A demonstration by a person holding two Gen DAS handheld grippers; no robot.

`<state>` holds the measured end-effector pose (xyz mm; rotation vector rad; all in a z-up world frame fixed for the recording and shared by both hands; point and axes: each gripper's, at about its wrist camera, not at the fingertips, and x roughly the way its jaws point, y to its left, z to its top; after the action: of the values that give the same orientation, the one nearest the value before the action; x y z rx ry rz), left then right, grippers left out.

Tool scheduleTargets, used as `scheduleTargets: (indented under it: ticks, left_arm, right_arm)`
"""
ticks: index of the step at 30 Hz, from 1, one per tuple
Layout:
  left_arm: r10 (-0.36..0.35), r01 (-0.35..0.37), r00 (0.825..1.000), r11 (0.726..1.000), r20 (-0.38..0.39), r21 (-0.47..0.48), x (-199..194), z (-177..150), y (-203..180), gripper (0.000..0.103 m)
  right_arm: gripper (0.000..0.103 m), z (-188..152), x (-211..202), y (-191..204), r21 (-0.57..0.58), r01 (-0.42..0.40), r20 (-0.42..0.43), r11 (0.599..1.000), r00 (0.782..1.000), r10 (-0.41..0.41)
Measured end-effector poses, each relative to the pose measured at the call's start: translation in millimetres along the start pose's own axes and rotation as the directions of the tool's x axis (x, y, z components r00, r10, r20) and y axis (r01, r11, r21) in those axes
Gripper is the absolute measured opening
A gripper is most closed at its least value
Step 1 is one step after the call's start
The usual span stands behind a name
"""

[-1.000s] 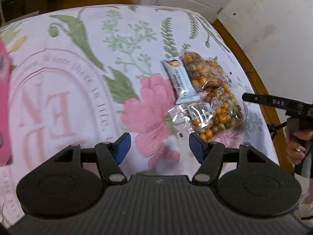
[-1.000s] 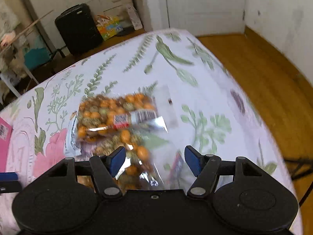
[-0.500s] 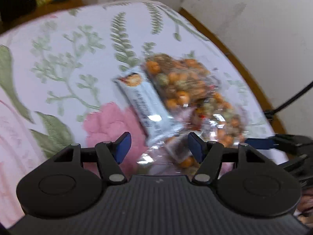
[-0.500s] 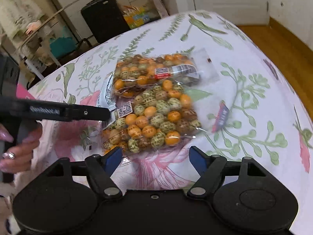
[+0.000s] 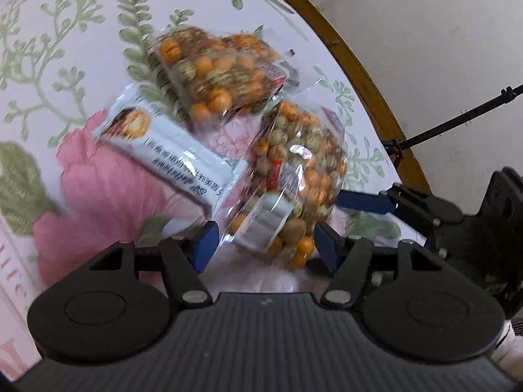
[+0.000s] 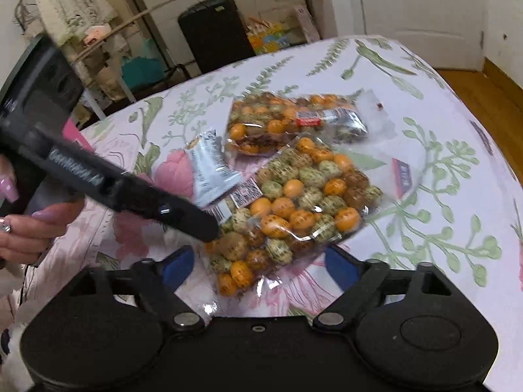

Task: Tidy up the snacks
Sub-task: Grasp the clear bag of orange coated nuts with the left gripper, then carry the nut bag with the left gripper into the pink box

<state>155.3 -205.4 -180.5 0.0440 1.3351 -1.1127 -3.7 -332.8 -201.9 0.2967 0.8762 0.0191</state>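
Observation:
Two clear bags of orange and green coated snack balls lie on the floral tablecloth. The near bag lies between the open fingers of both grippers. The far bag lies just behind it. A white wrapped bar lies to their left, its end overlapping the near bag. My left gripper is open at the near bag's end, and its finger crosses the right wrist view. My right gripper is open around the near bag's other end; one of its blue fingers shows in the left wrist view.
The round table's wooden rim runs close behind the bags, with a white wall beyond. A pink item lies at the table's far left. A black suitcase and shelves stand past the table. A black tripod leg stands by the wall.
Both grippers have closed in on the near bag from opposite sides. The left one swung right and lower; its finger now reaches the bag's end. The right gripper's fingers now straddle the bag.

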Motion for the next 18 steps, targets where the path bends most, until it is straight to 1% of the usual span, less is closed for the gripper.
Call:
scheduleTargets:
  ticks: [2, 3, 5, 8, 10, 12, 15, 18]
  left_arm:
    - [0.016, -0.016, 1.0, 1.0, 0.002, 0.011, 9, 8, -4, 0.064]
    - [0.023, -0.023, 1.0, 1.0, 0.002, 0.018, 14, 10, -7, 0.065]
    - [0.022, -0.022, 1.0, 1.0, 0.014, 0.016, 19, 12, -11, 0.065]
    - [-0.001, 0.002, 0.999, 1.0, 0.033, -0.015, 21, 12, -9, 0.066]
    - [-0.009, 0.011, 0.999, 0.999, 0.039, -0.037, 23, 11, -8, 0.067]
    - [-0.009, 0.009, 0.999, 1.0, 0.033, -0.021, 23, 9, -13, 0.067]
    - [-0.008, 0.008, 0.999, 1.0, 0.034, 0.004, 21, 5, -21, 0.067]
    - [0.009, -0.009, 1.0, 1.0, 0.029, -0.007, 19, 5, -24, 0.067]
  right_arm:
    - [0.097, -4, 5, 1, -0.009, 0.012, 0.024, 1.0, 1.0, -0.012]
    - [0.101, -6, 6, 0, -0.007, 0.011, 0.042, 1.0, 0.999, -0.011]
    - [0.103, -13, 7, -1, 0.02, -0.001, 0.093, 1.0, 0.996, -0.001]
    - [0.103, -23, 10, 10, -0.005, 0.055, 0.14, 0.998, 0.989, -0.054]
    - [0.103, -24, 14, 18, -0.02, 0.107, 0.144, 0.994, 0.984, -0.103]
    - [0.103, -19, 17, 22, -0.006, 0.141, 0.133, 0.99, 0.981, -0.139]
    - [0.103, -12, 22, 19, 0.049, 0.151, 0.117, 0.987, 0.981, -0.156]
    - [0.103, -10, 25, 20, 0.059, 0.159, 0.121, 0.986, 0.979, -0.165]
